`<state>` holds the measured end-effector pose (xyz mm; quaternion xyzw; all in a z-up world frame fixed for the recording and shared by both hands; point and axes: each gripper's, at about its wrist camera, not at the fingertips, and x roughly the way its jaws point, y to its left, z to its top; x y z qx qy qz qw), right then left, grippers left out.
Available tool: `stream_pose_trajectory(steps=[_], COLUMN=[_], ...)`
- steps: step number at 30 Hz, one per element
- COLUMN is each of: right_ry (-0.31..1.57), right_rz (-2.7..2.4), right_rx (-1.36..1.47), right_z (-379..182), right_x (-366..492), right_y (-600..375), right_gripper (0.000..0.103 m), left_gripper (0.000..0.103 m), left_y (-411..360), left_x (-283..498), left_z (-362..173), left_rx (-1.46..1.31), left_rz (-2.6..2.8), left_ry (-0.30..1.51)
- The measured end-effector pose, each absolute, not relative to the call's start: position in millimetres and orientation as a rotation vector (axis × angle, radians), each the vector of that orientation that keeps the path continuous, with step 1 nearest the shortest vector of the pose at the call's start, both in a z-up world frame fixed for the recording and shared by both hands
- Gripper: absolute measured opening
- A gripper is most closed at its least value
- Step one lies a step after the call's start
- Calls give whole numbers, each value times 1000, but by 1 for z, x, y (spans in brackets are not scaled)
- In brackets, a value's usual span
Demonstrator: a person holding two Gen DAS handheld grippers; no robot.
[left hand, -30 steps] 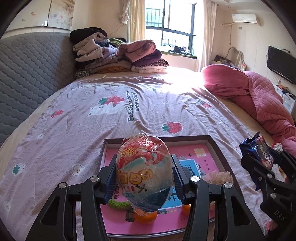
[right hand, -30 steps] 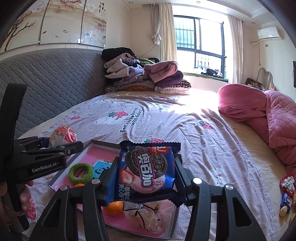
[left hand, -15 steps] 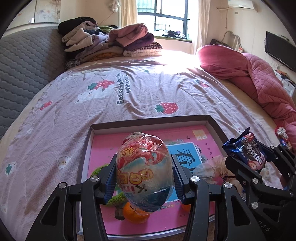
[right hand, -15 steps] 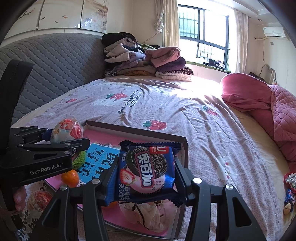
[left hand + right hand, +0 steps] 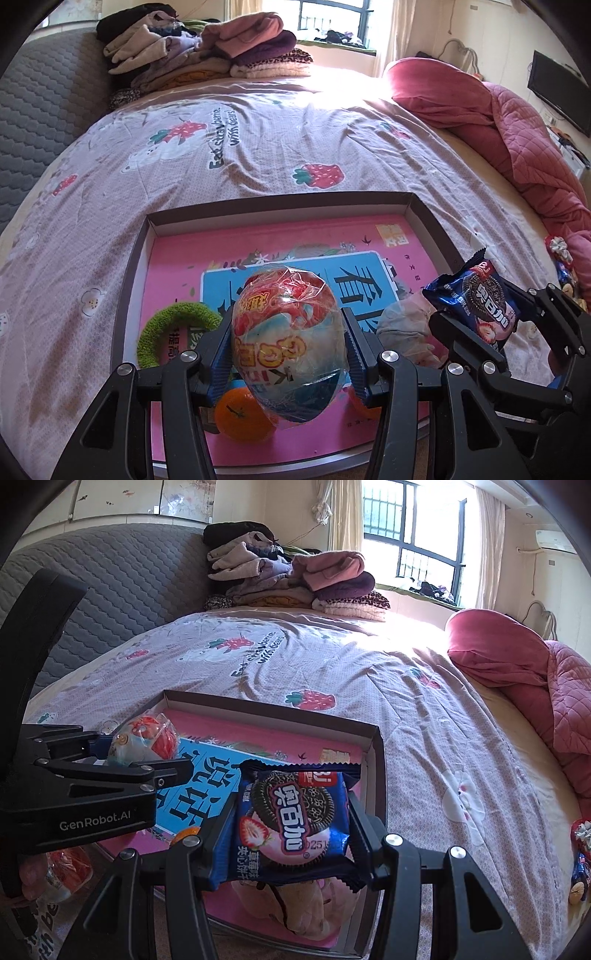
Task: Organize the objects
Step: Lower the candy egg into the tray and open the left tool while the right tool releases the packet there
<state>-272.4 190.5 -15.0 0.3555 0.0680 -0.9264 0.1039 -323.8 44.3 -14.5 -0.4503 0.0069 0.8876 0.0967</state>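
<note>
My left gripper [image 5: 290,345] is shut on an egg-shaped snack in clear wrap [image 5: 290,343] and holds it above the near part of a shallow brown tray [image 5: 280,205] lined with a pink and blue book. My right gripper [image 5: 291,825] is shut on a blue cookie packet [image 5: 291,823] above the tray's right side [image 5: 373,775]. The packet also shows in the left wrist view [image 5: 476,306], and the egg snack in the right wrist view [image 5: 146,742]. In the tray lie a green fuzzy ring [image 5: 166,332], an orange [image 5: 240,417] and a pale crumpled bag [image 5: 402,332].
The tray sits on a bed with a purple strawberry-print sheet [image 5: 258,140]. Folded clothes [image 5: 207,55] are piled at the headboard end. A pink quilt [image 5: 517,122] lies on the right. Small wrapped items [image 5: 580,860] lie on the bed at the right edge.
Both grippers have moved forward and lower over the tray with their snacks still held. The tray looks larger and nearer, and the right gripper has come closer to the left one.
</note>
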Motion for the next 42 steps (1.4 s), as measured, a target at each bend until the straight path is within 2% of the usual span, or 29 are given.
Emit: stream_pose_trajectory(steps=[27,42], right_ry=[282,285], right_rz=[-2673,-2673], right_rx=[1176,1213], right_z=[-41,-44], right_x=[-279,-279], right_y=[180,179], right_gripper=[53,54], left_gripper=[54,55], left_y=[58,53], left_x=[-334,-333], left_z=[-46,-46], left_rx=[-1488,-1527], left_rz=[2504,2497], left_ry=[86,47])
